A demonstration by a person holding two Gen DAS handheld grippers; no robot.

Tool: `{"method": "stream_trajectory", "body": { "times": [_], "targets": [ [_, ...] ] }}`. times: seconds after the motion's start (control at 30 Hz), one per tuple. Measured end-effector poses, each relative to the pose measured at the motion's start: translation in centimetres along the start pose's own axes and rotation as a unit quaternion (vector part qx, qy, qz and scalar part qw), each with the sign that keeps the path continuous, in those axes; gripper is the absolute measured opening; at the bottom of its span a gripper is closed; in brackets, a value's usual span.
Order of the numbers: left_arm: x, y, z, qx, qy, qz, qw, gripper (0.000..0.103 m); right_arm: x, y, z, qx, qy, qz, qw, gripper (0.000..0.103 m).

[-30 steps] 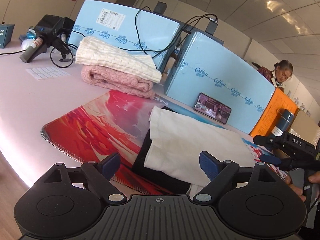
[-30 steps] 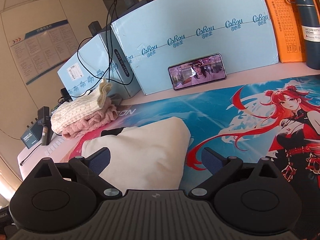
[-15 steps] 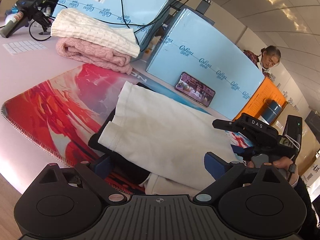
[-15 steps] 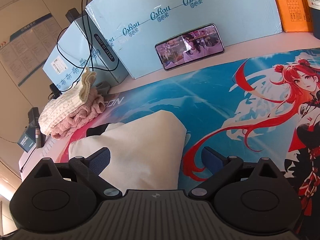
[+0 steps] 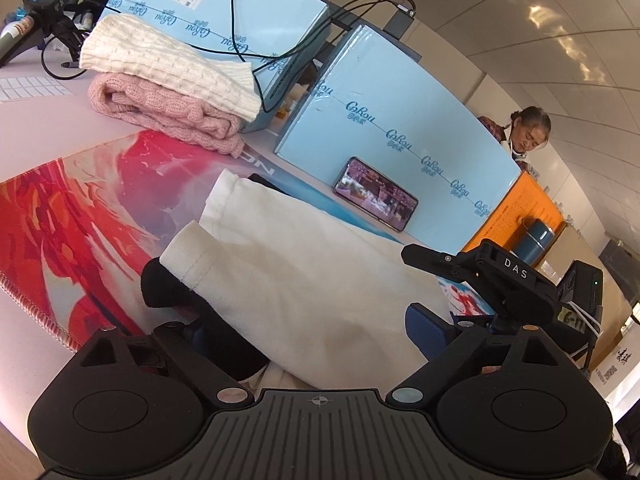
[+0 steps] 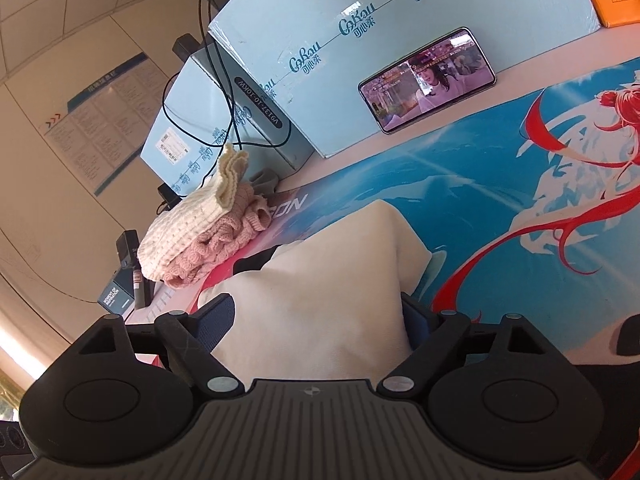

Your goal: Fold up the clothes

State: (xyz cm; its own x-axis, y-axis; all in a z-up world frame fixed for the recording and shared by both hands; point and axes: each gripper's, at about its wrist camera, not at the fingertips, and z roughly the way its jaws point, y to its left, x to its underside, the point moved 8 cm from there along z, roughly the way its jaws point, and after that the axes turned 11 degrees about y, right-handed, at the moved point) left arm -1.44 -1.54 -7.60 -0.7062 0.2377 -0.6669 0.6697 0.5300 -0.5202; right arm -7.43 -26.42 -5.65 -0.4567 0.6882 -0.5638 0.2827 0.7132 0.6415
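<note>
Both grippers close around a soft, folded cream garment (image 5: 288, 272) lying over black fabric (image 5: 224, 344) on the glossy printed desk mat (image 5: 80, 216): left gripper (image 5: 308, 332) and right gripper (image 6: 320, 316) wide-jawed, grip unclear. Chunky knits (image 5: 168, 80) stacked far left.

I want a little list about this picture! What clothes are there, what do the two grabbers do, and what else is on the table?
being folded: cream garment with black cloth under it, on the picture mat
left gripper: jaws closing, cream garment between them
right gripper: jaws closing, cream garment between them
already folded: white knit sweater stacked on pink knit sweater
behind the mat: phone leaning on a blue box, screen lit
far right: blue bottle
</note>
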Motion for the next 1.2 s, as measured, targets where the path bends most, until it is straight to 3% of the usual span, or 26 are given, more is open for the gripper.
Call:
{"method": "stream_trajectory", "body": {
  "times": [0.03, 0.1, 0.2, 0.33, 0.47, 0.63, 0.7, 0.73, 0.77, 0.87, 0.97, 1.2],
  "targets": [
    [0.0, 0.1, 0.1, -0.006, -0.002, 0.002, 1.0, 0.081, 0.0, -0.1, 0.0, 0.006, -0.001, 0.0, 1.0, 0.074],
    [0.0, 0.3, 0.1, -0.016, -0.008, 0.006, 0.9998, 0.062, 0.0, -0.2, -0.1, 0.016, -0.005, 0.002, 1.0, 0.058],
    [0.2, 0.6, 0.1, -0.03, -0.018, 0.016, 0.9993, 0.051, 0.1, -0.7, -0.2, 0.027, -0.011, 0.009, 1.0, 0.046],
    [0.3, 0.5, 0.0, -0.035, -0.022, 0.029, 0.9987, 0.05, 0.0, -1.2, -0.3, 0.036, -0.017, 0.016, 0.999, 0.043],
    [0.3, 0.5, 0.0, -0.034, -0.024, 0.034, 0.9986, 0.05, -0.2, -1.1, -0.3, 0.044, -0.027, 0.007, 0.999, 0.057],
    [0.5, 0.5, 0.0, -0.031, -0.028, 0.036, 0.9985, 0.05, -0.5, -0.8, 0.2, 0.052, -0.024, -0.008, 0.998, 0.062],
    [0.6, 0.5, -0.1, -0.03, -0.031, 0.037, 0.9984, 0.05, -0.4, -0.7, 0.2, 0.057, -0.022, -0.013, 0.998, 0.056],
    [0.6, 0.5, -0.1, -0.03, -0.032, 0.038, 0.9983, 0.05, -0.3, -0.8, 0.3, 0.058, -0.02, -0.012, 0.998, 0.045],
    [0.6, 0.4, -0.1, -0.03, -0.032, 0.04, 0.9982, 0.05, -0.2, -0.9, 0.3, 0.057, -0.018, -0.01, 0.998, 0.041],
    [0.7, 0.4, -0.1, -0.033, -0.034, 0.044, 0.9979, 0.05, -0.1, -1.2, 0.1, 0.051, -0.018, 0.0, 0.999, 0.031],
    [0.8, 0.3, -0.1, -0.038, -0.038, 0.053, 0.9971, 0.05, 0.0, -1.2, -0.1, 0.047, -0.025, 0.003, 0.999, 0.026],
    [1.1, -0.3, 0.1, -0.064, -0.047, 0.08, 0.9937, 0.05, 0.0, -1.1, -0.4, 0.045, -0.03, 0.007, 0.999, 0.025]
  ]
}}
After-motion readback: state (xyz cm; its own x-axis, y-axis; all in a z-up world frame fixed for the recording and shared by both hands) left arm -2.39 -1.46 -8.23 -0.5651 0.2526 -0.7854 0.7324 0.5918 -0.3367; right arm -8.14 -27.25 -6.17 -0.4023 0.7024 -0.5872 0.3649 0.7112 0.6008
